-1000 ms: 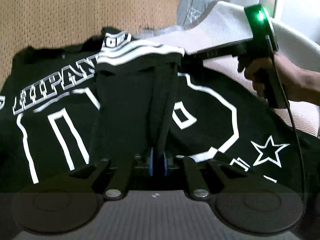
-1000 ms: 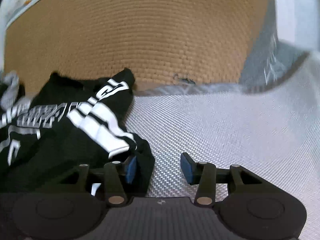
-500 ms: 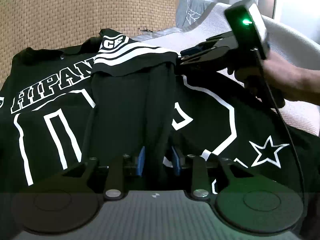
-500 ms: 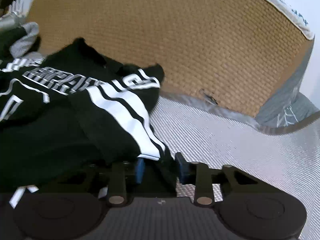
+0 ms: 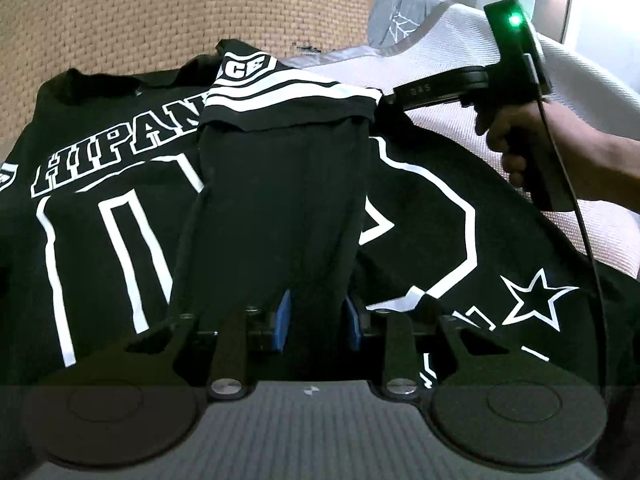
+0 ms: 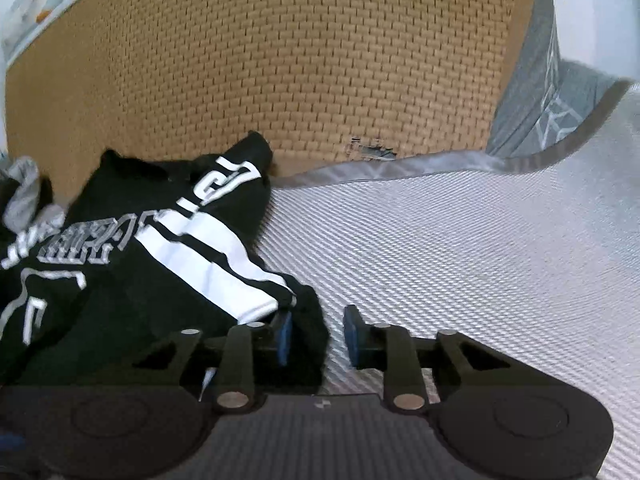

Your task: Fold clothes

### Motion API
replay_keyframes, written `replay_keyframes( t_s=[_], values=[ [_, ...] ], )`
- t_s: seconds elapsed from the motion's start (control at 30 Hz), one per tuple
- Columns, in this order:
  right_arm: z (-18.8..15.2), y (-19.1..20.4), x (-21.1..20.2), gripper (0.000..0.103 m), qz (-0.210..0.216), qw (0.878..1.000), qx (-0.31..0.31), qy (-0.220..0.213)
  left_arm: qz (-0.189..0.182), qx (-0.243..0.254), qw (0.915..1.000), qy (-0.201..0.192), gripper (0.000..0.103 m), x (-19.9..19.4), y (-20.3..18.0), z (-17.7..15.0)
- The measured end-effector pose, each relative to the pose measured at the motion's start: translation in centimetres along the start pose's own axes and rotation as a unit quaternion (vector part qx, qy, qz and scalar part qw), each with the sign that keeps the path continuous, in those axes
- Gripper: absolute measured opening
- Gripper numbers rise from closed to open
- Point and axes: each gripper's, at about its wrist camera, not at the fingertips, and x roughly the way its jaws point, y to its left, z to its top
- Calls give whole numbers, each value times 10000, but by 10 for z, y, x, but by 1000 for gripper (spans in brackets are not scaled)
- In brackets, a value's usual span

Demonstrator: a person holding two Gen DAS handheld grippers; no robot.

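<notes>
Left wrist view
Jersey: a black jersey with white block lettering, a large outlined numeral and a star lies spread face up across the pale woven cover, its collar toward the tan woven backrest
Sleeve: the striped sleeve is folded inward over the chest print, its white bands running across the top of the fold; black cloth drapes from it down toward the camera
Left gripper: the left gripper has its blue pads parted to a middling gap, with the fold of black cloth sitting between them; whether the pads press the cloth cannot be told
Right gripper here: the right gripper reaches in from the right, its tip at the far corner of the sleeve's cuff; its jaw gap is hidden from this side
Hand: a hand grips the black handle, a green light glowing on top

Right wrist view
Right gripper: its blue pads stand apart at a medium gap; the sleeve's black corner bulges between them beside the left pad, and the right pad is clear of the cloth
Jersey: it fills the left side, the striped sleeve uppermost, its cuff end just ahead of the left finger
Cover: bare pale weave fills the right half, edged with a grey binding below the backrest
Grey cloth: a bit of grey fabric shows at the far left edge
</notes>
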Motion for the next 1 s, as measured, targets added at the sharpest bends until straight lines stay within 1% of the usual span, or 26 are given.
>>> replay_keyframes(
  t_s=[0.1,0.13,0.17,0.2,0.23,0.33,0.37,0.43,0.53,0.6,0.67,0.73,0.77,0.8,0.87,0.93,1.0],
  values=[
    [-3,-1,-14,31,-193,9997,-162,24,-27,-79,9997,224,32,-6,2,1],
    [-4,-3,-20,31,-150,9998,-95,38,-201,-181,9991,339,34,-9,6,2],
    [-5,-6,-26,31,-33,10000,15,45,-389,-287,9978,455,41,-11,9,3],
    [-6,-9,-33,31,83,9999,124,52,-671,-427,9952,578,42,-15,17,4],
    [-8,-9,-41,31,175,9997,159,21,-818,-550,9930,655,42,-19,23,4],
    [-12,2,-65,32,414,9991,71,-103,-1166,-853,9861,818,44,-33,39,2],
    [-14,11,-69,32,509,9987,-19,-89,-1250,-907,9845,831,46,-38,44,1],
    [-17,29,-77,31,698,9973,-198,-60,-1032,-807,9886,742,51,-51,49,-1],
    [-25,60,-80,31,1120,9934,-241,23,-640,-705,9934,633,52,-67,57,-2],
    [-30,88,-81,31,1246,9912,-422,122,-405,-648,9951,633,52,-71,63,-4],
    [-35,116,-82,31,1348,9884,-662,220,-214,-511,9956,759,50,-68,65,-6],
    [-41,144,-83,31,1442,9840,-997,318,-16,-236,9955,914,49,-61,62,-10],
    [-45,157,-83,31,1496,9812,-1160,372,65,-93,9949,1004,46,-58,60,-13],
    [-49,171,-83,31,1558,9780,-1316,431,109,38,9939,1100,44,-55,59,-16],
    [-59,191,-84,31,1587,9740,-1542,494,160,185,9931,1151,41,-52,57,-20],
    [-67,196,-86,31,1583,9736,-1552,548,176,250,9929,1149,40,-51,56,-23],
    [-76,197,-88,31,1578,9739,-1517,600,153,195,9925,1199,37,-51,60,-25]
  ],
)
